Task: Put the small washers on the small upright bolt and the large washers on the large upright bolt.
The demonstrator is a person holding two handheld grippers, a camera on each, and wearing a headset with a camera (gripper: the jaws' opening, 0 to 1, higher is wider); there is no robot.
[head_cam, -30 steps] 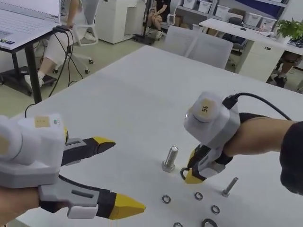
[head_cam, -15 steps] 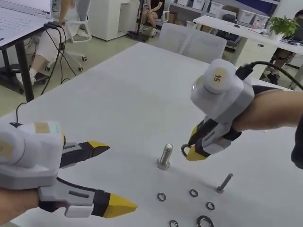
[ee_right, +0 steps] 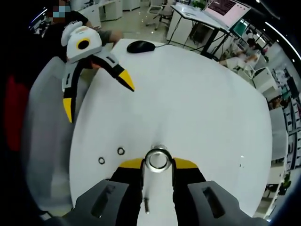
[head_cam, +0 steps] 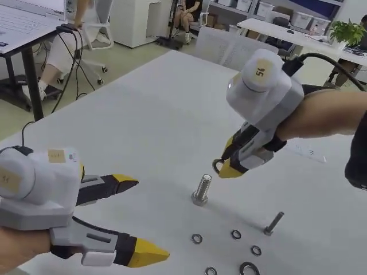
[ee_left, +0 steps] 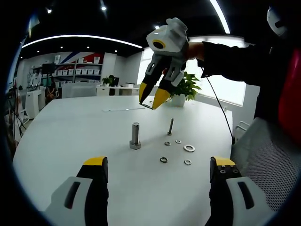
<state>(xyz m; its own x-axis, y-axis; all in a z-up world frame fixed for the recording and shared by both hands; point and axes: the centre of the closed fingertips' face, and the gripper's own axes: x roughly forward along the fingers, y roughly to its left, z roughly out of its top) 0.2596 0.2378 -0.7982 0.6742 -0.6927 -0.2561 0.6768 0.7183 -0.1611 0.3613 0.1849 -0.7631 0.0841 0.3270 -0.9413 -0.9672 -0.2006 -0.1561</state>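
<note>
My right gripper (head_cam: 221, 168) is shut on a large washer (head_cam: 218, 167) and hangs just above and to the right of the large upright bolt (head_cam: 200, 189). In the right gripper view the washer (ee_right: 157, 160) sits between the yellow tips. The small bolt (head_cam: 274, 223) stands further right. Several small washers (head_cam: 196, 238) and one large washer (head_cam: 249, 268) lie on the white table (head_cam: 149, 120) in front of the bolts. My left gripper (head_cam: 137, 217) is open and holds nothing, low at the near left. The left gripper view has the large bolt (ee_left: 135, 135), the small bolt (ee_left: 170, 126) and the right gripper (ee_left: 151, 97) above them.
A black mouse (ee_right: 140, 46) lies at the table's edge. Beyond the far edge are office chairs (head_cam: 235, 54), desks and a seated person (head_cam: 186, 17). A cable (head_cam: 321, 60) runs from my right gripper.
My right gripper has risen from table level beside the large bolt to above it, with the large washer in it. The left gripper has stayed open in about the same place.
</note>
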